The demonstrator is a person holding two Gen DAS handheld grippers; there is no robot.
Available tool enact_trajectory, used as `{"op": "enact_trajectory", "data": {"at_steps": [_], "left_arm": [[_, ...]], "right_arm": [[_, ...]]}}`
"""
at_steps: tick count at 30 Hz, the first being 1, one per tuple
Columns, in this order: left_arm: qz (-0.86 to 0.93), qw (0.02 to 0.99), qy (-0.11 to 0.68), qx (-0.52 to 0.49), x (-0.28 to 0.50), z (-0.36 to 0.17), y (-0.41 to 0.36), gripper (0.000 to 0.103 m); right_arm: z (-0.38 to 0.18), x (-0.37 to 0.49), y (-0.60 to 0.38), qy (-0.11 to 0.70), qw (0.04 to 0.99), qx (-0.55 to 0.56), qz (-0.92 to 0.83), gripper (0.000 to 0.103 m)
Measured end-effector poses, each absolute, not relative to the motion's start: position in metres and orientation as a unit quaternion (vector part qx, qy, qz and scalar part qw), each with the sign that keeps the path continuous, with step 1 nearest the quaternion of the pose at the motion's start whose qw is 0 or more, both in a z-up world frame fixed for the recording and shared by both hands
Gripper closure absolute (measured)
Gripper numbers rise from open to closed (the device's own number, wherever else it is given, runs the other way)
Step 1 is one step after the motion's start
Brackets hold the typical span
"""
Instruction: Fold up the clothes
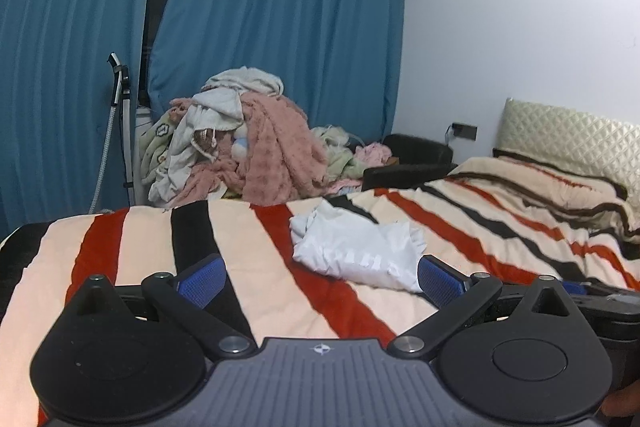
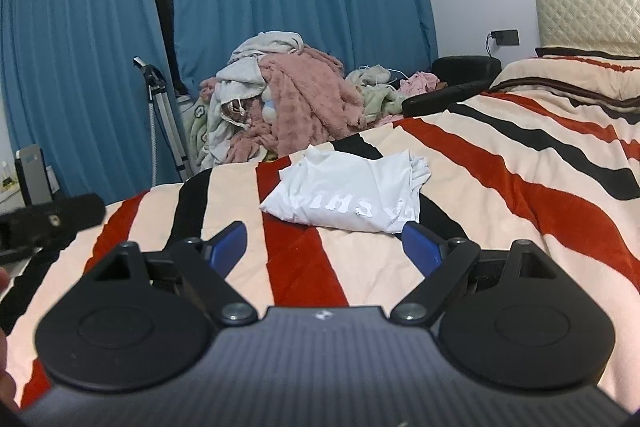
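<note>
A folded white garment (image 1: 356, 251) with pale lettering lies on the striped bedspread (image 1: 248, 267), ahead and to the right in the left wrist view. In the right wrist view the same white garment (image 2: 352, 193) lies just beyond the fingers, on the bedspread (image 2: 520, 195). My left gripper (image 1: 320, 277) is open, its blue pads wide apart above the bedspread, holding nothing. My right gripper (image 2: 324, 245) is also open and holds nothing, with its right pad close to the garment's near edge.
A heap of unfolded clothes (image 1: 240, 143), pink, grey and pale green, is piled past the bed's far edge before blue curtains (image 1: 280, 7). A garment steamer pole (image 1: 122, 123) stands at left. A quilted headboard (image 1: 568, 135) and a black chair (image 1: 416, 155) are at right.
</note>
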State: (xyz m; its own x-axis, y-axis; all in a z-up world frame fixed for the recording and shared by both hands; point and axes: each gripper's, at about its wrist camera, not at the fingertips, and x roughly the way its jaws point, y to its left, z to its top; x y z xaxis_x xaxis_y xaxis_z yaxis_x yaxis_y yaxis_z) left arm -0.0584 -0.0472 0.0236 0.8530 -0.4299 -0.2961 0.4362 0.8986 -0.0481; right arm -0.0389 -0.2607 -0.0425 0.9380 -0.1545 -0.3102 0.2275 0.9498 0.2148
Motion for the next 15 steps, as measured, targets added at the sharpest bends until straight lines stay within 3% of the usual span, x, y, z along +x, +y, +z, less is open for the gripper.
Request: {"op": "enact_trajectory", "data": {"at_steps": [15], "left_arm": [[-0.222, 0.961, 0.165, 0.001, -0.0525, 0.0209, -0.0478, 0.000]], "right_arm": [[-0.0438, -0.0393, -0.2596, 0.156, 0.974, 0.124, -0.105, 0.017]]}}
